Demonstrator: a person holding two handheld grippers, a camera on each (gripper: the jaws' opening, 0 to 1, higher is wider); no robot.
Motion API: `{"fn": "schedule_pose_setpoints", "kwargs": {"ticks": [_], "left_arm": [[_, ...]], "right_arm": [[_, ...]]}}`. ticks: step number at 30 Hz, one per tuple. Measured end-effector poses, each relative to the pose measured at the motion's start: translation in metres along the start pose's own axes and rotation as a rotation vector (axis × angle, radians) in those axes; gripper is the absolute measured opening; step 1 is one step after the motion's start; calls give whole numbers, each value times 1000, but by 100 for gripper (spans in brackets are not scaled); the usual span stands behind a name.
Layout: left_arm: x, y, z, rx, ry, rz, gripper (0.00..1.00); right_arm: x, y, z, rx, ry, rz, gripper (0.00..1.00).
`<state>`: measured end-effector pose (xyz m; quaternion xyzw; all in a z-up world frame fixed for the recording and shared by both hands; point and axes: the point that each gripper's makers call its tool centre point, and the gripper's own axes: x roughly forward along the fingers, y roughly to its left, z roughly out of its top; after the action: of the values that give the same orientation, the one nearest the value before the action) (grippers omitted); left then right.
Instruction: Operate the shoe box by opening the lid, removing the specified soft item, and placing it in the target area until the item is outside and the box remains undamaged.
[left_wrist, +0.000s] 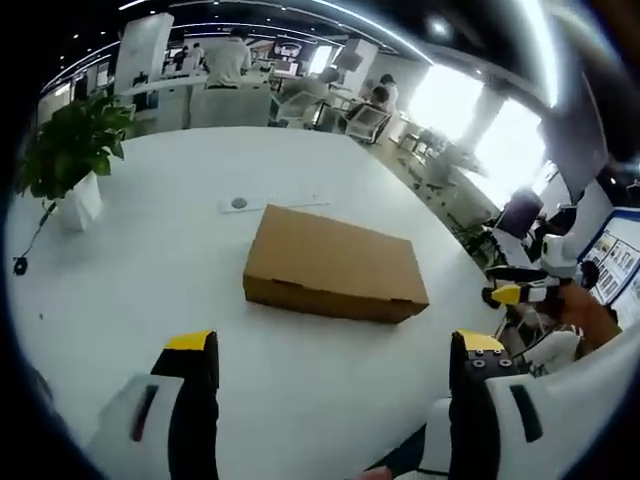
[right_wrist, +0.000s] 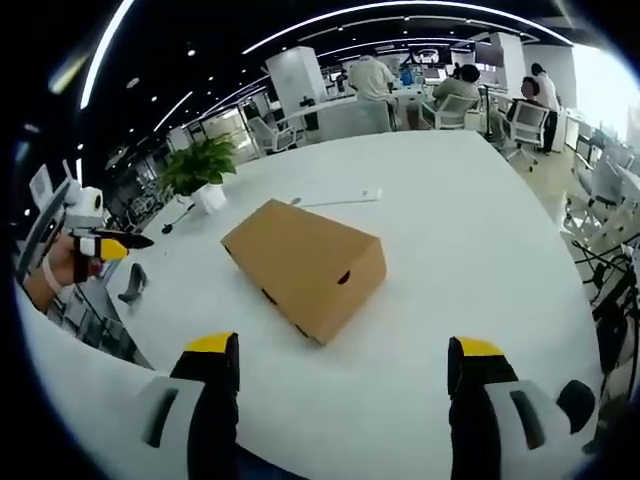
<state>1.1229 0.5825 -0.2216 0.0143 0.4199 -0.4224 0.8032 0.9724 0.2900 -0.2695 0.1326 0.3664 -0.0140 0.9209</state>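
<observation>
The shoe box (left_wrist: 335, 263) is lying shut mid-table (left_wrist: 180, 230); both the left gripper (left_wrist: 335, 360) and right gripper (right_wrist: 335, 365) are hanging wide open, empty. Thin cardboard looks light and crushable, so lifting the lid's front edge gently seems wisest

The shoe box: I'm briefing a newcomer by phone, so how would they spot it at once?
Look at the big white table. Near its middle lies the shoe box, a plain brown cardboard box with its lid shut. The potted plant stands apart at the table's edge, green and upright; the box is flat and low.
</observation>
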Motion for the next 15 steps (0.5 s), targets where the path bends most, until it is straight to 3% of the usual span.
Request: {"fn": "schedule_pose_setpoints", "kwargs": {"ticks": [3,8,15], "left_arm": [[0,7,5,21,-19,-2,99],[1,16,-9,18,4,15,98],[-2,9,-20,-39,-4,13,98]], "right_arm": [[3,0,0,-7,14,-5,88],[4,6,-5,-5,35,13,88],[7,8,-9,16,42,27,88]]}}
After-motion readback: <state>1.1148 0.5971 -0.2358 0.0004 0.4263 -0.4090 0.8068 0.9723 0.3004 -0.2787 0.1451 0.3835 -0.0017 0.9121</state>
